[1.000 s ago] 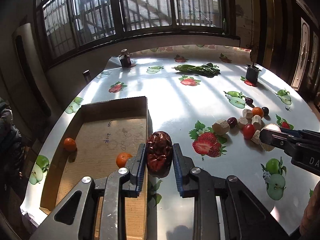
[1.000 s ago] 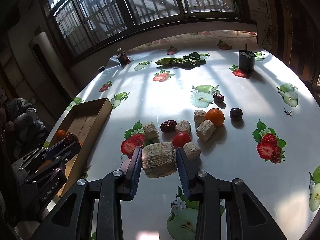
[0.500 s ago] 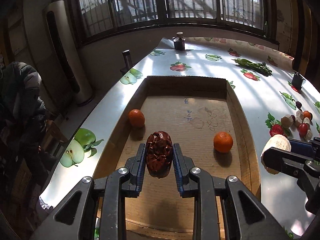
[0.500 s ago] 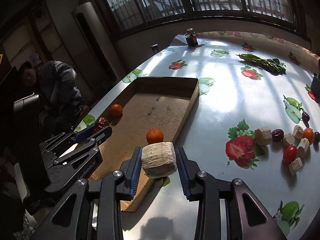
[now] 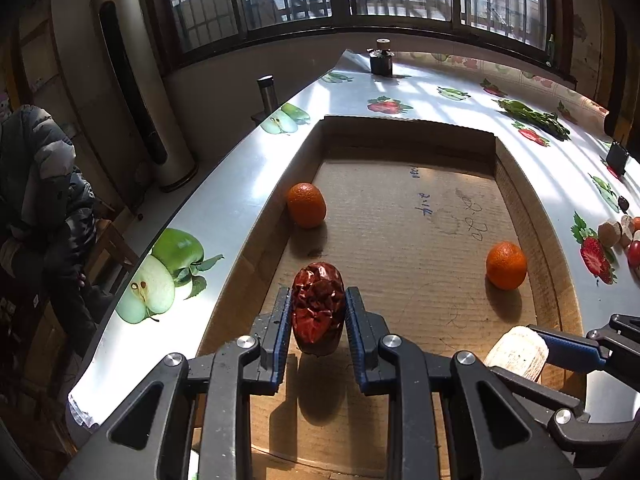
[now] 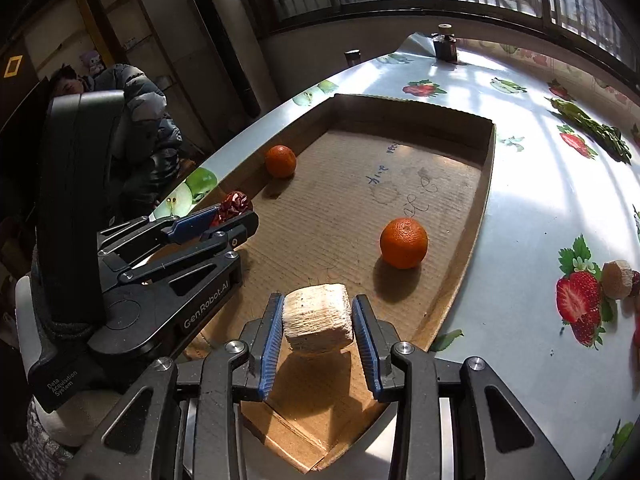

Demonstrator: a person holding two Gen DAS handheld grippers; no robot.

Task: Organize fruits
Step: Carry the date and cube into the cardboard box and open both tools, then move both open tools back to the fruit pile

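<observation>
My left gripper [image 5: 318, 322] is shut on a wrinkled dark red date [image 5: 318, 314] and holds it above the near left part of the shallow cardboard box [image 5: 408, 136]. It also shows in the right wrist view [image 6: 232, 216]. My right gripper [image 6: 318, 332] is shut on a pale beige cut chunk [image 6: 318, 318] above the box's near end [image 6: 490, 168]. It also shows in the left wrist view [image 5: 520, 350]. Two oranges lie in the box, one by the left wall [image 5: 306, 205] and one near the right wall [image 5: 506, 265].
More fruit pieces lie on the fruit-print tablecloth right of the box [image 5: 618, 236]. A green vegetable bunch [image 5: 534, 116] and a dark jar [image 5: 381, 62] stand further back. A person in a padded jacket [image 5: 44, 184] sits off the table's left edge.
Both grippers have moved left from the fruit pile to over the box, carrying the date and the beige chunk. Both now sit lower and closer to the box floor.
</observation>
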